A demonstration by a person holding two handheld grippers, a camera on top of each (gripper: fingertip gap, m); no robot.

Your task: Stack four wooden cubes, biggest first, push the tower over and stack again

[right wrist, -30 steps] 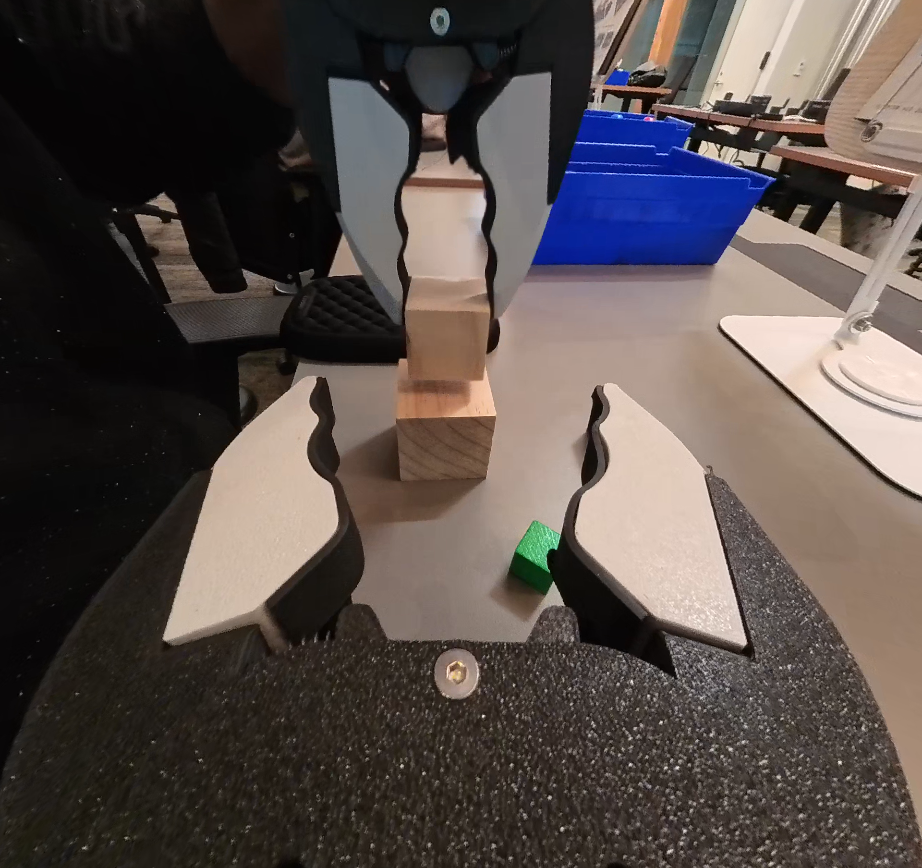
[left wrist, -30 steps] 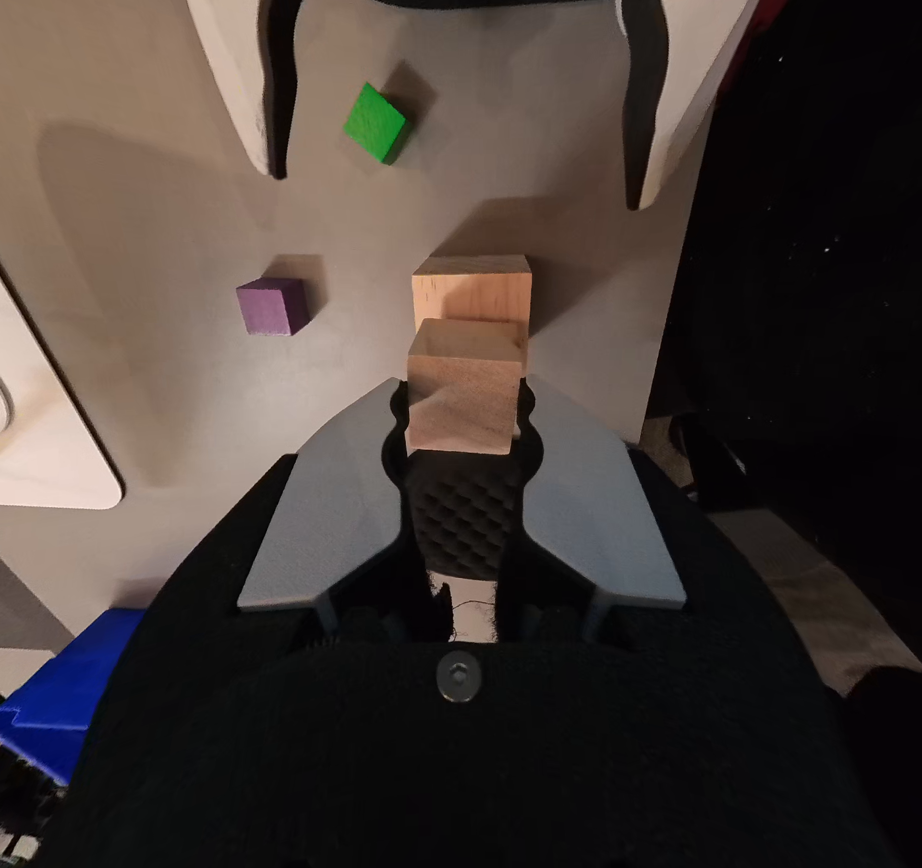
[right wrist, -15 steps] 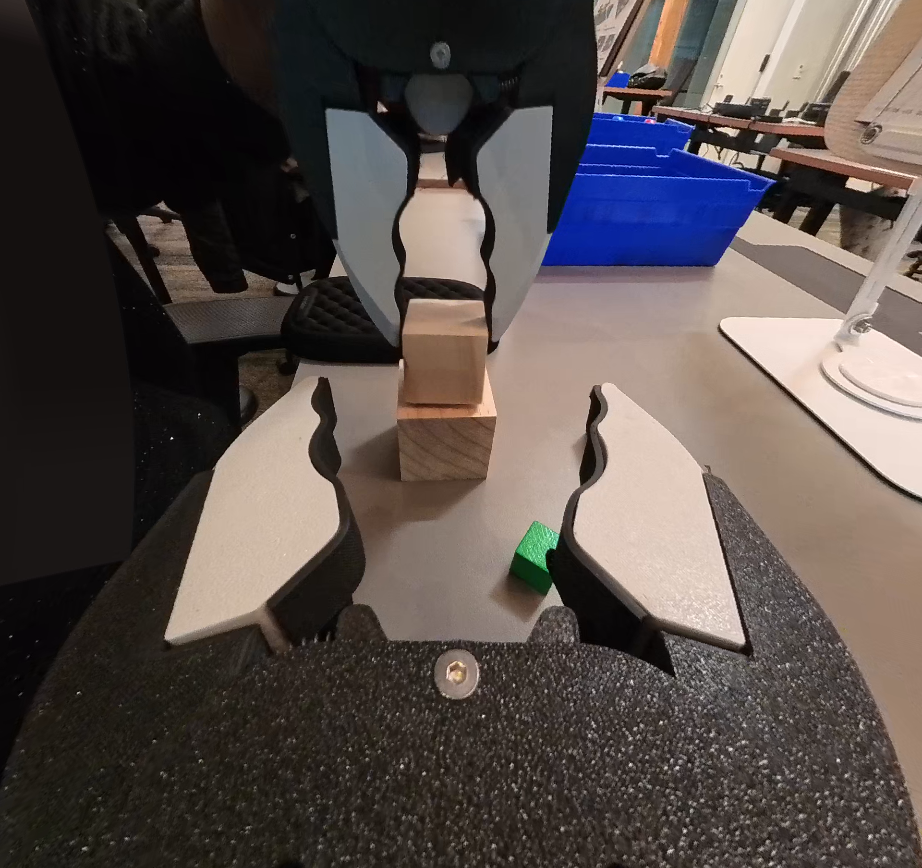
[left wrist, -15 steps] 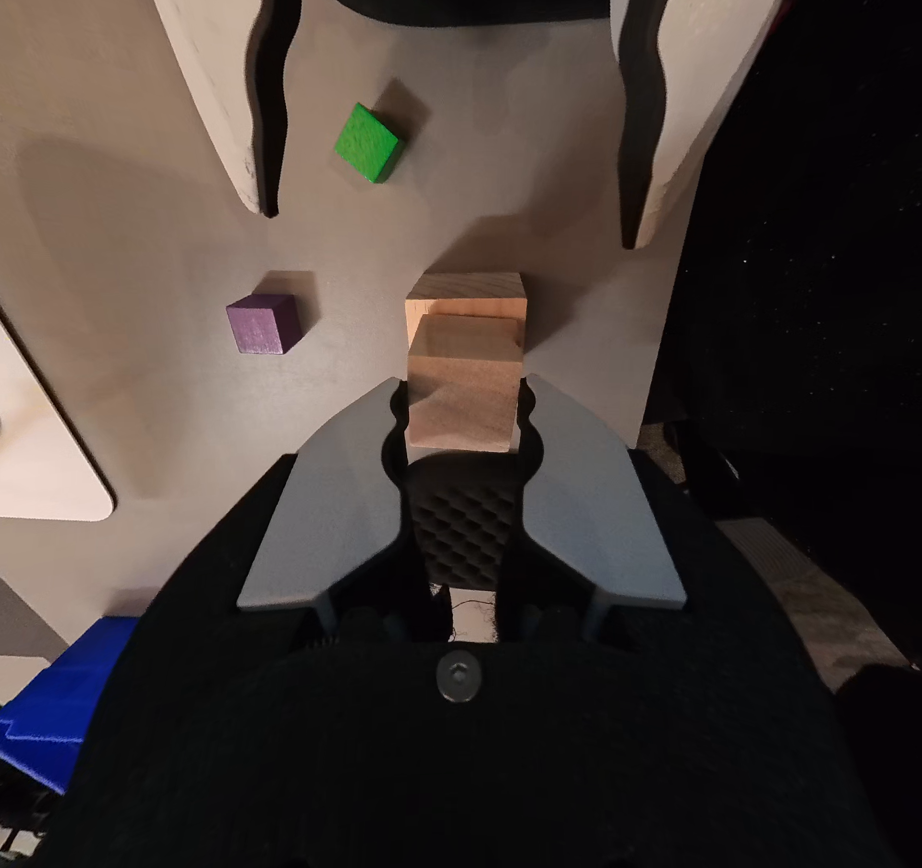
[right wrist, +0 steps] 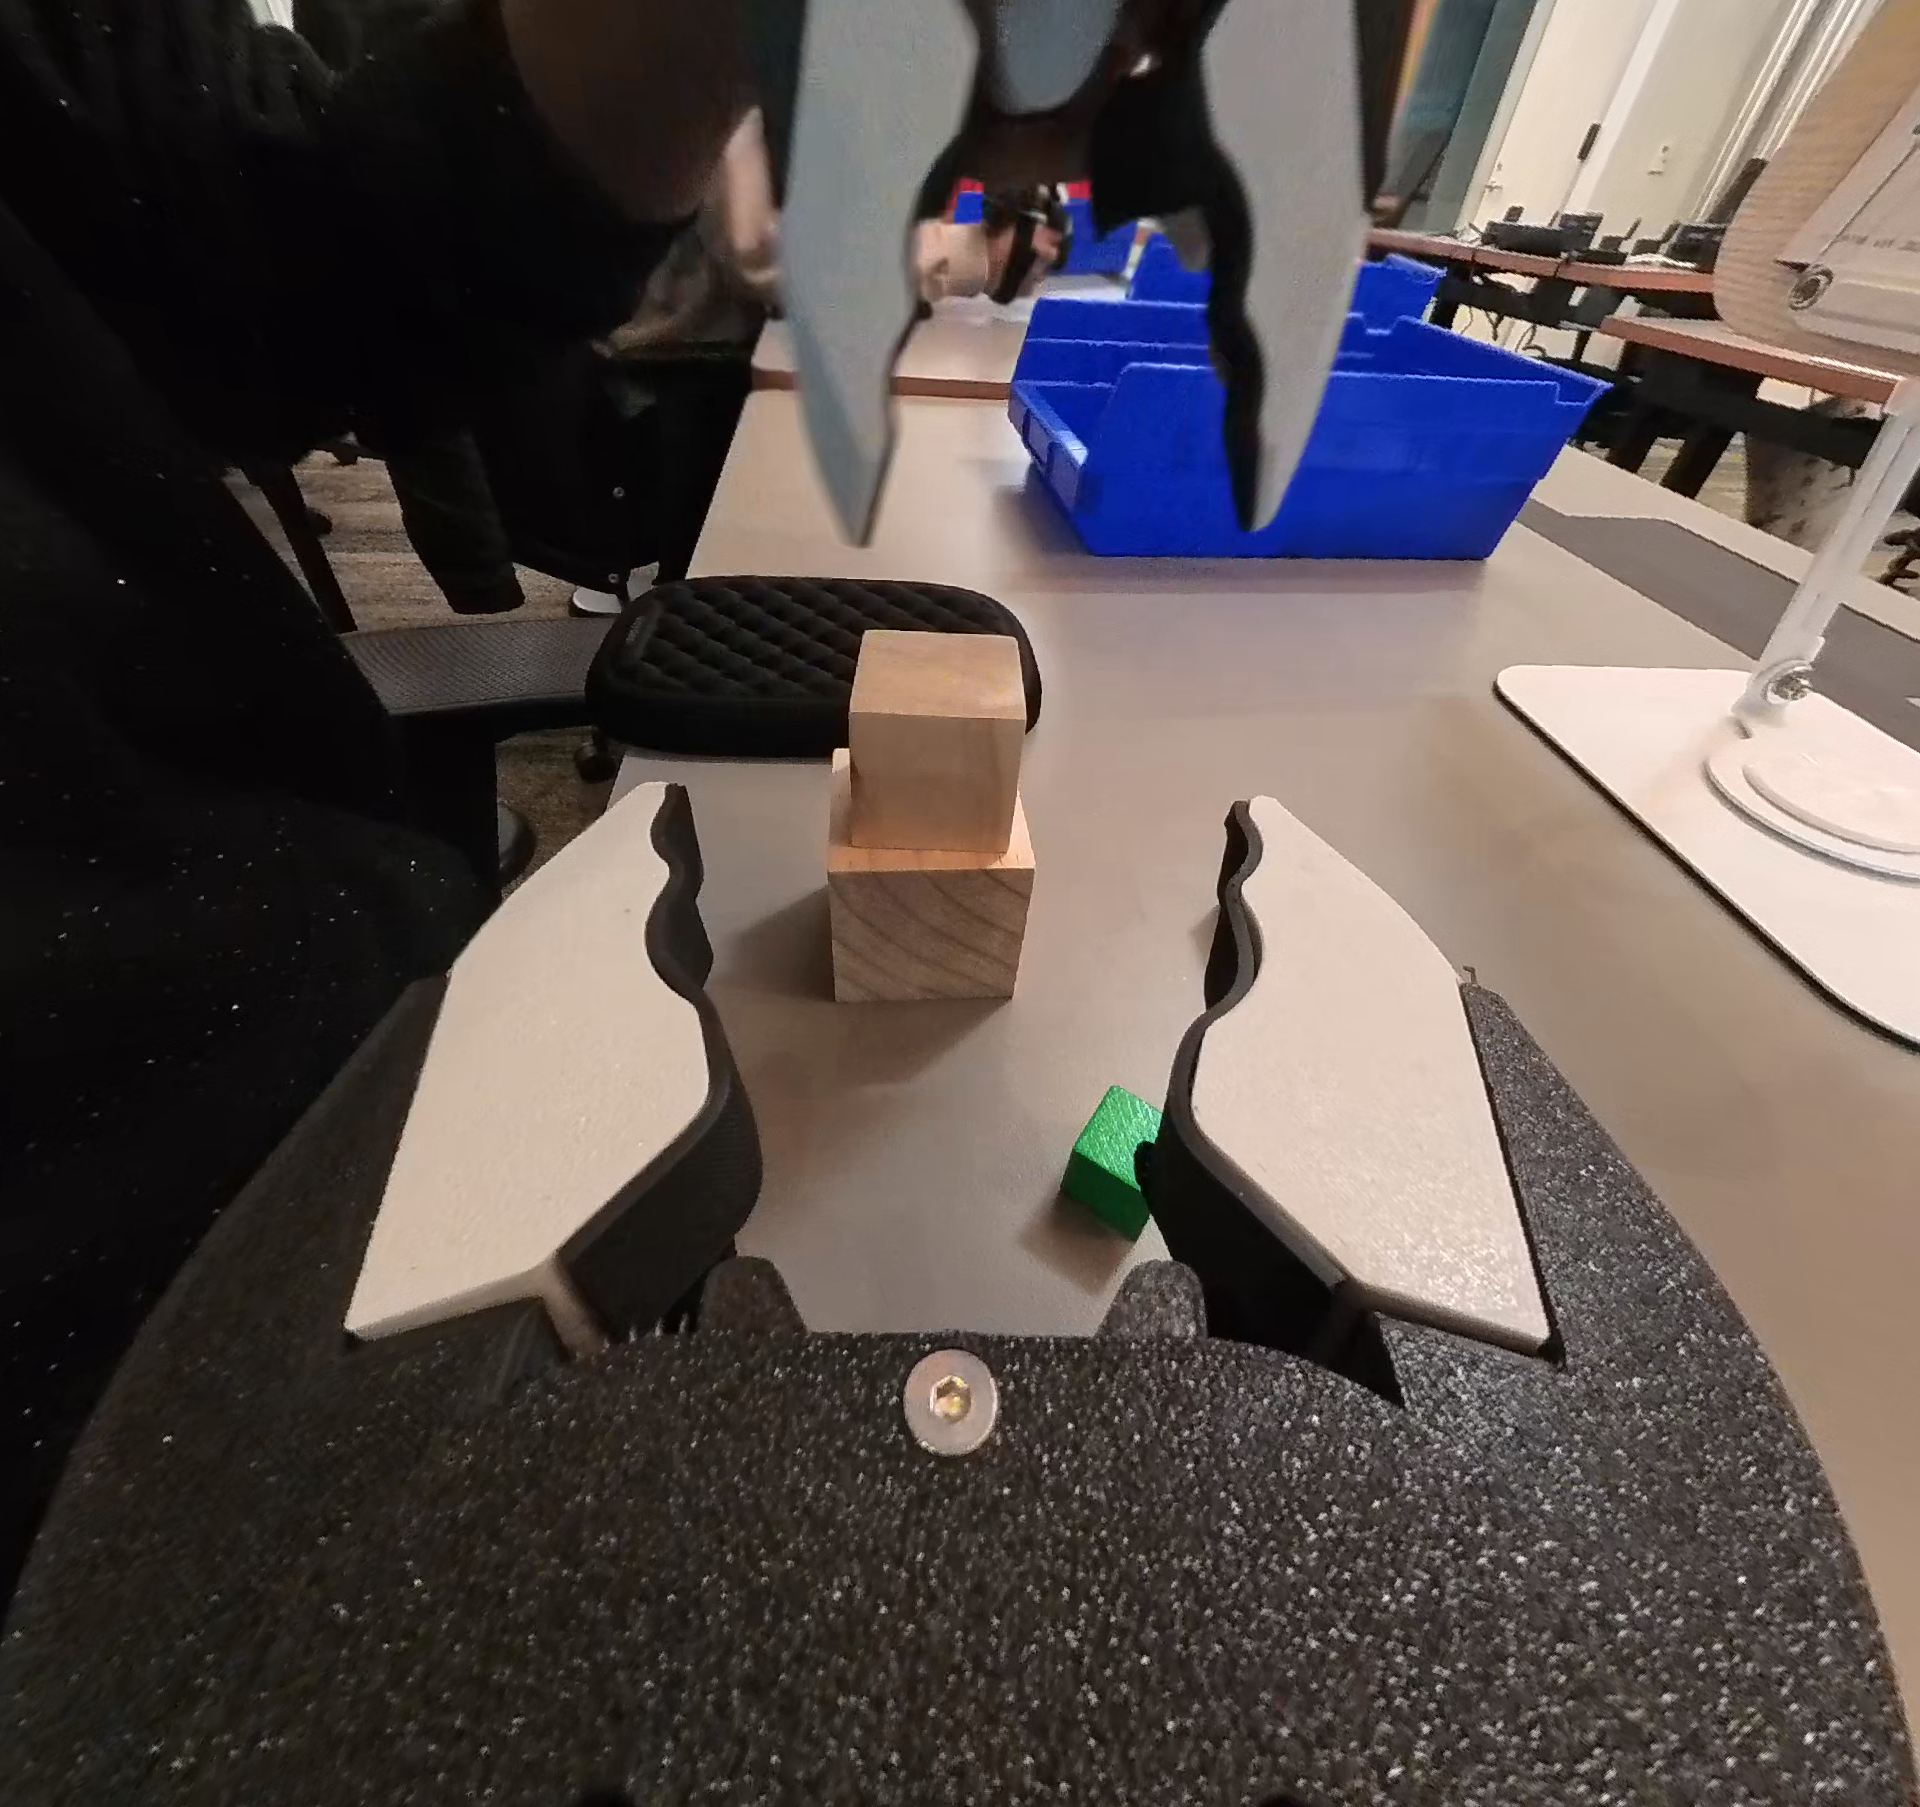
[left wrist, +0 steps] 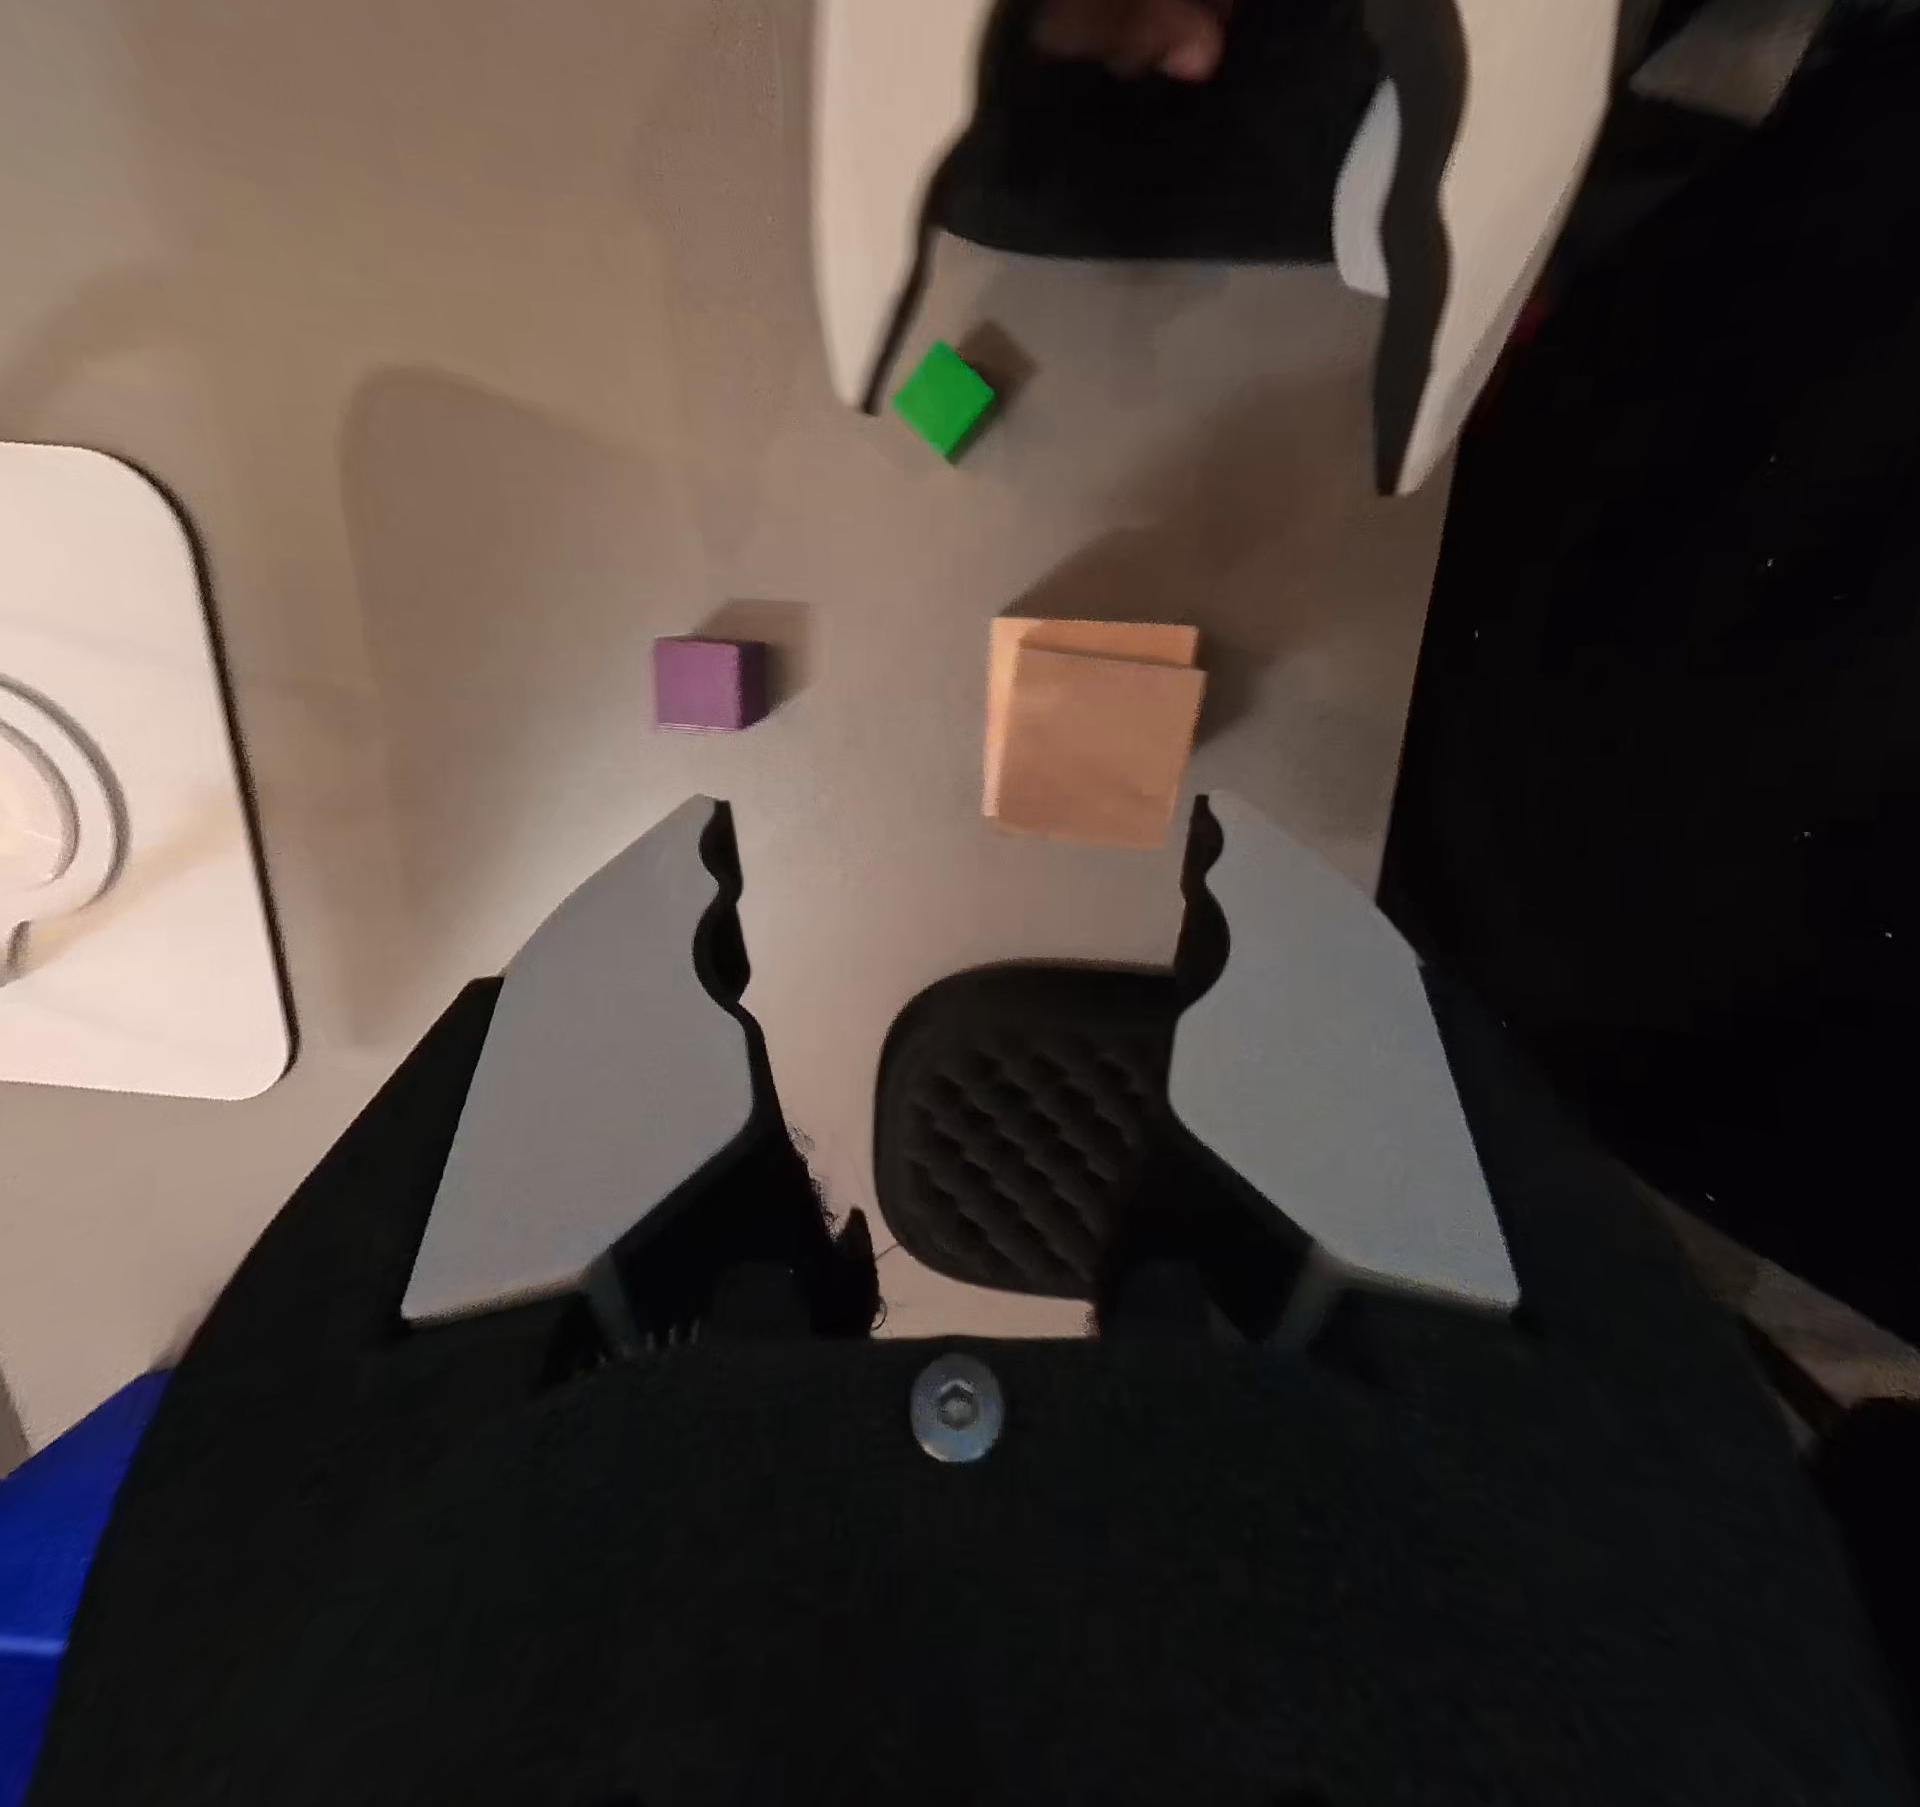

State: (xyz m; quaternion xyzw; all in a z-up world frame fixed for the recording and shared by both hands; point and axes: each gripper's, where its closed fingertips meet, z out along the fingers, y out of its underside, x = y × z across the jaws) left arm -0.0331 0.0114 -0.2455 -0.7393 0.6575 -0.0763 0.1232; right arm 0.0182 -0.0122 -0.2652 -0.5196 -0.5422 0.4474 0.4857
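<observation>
Two wooden cubes stacked, both grippers empty
Upper wooden cube (right wrist: 932, 756) rests on lower wooden cube (right wrist: 928, 926); left gripper (left wrist: 961, 807) and right gripper (right wrist: 961, 812) spread wide, clear of stack

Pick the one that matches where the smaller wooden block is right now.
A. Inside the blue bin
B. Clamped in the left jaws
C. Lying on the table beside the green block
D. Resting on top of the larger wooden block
D: the smaller wooden block sits on the larger wooden block, while the left gripper hangs open above it, touching nothing.
</observation>
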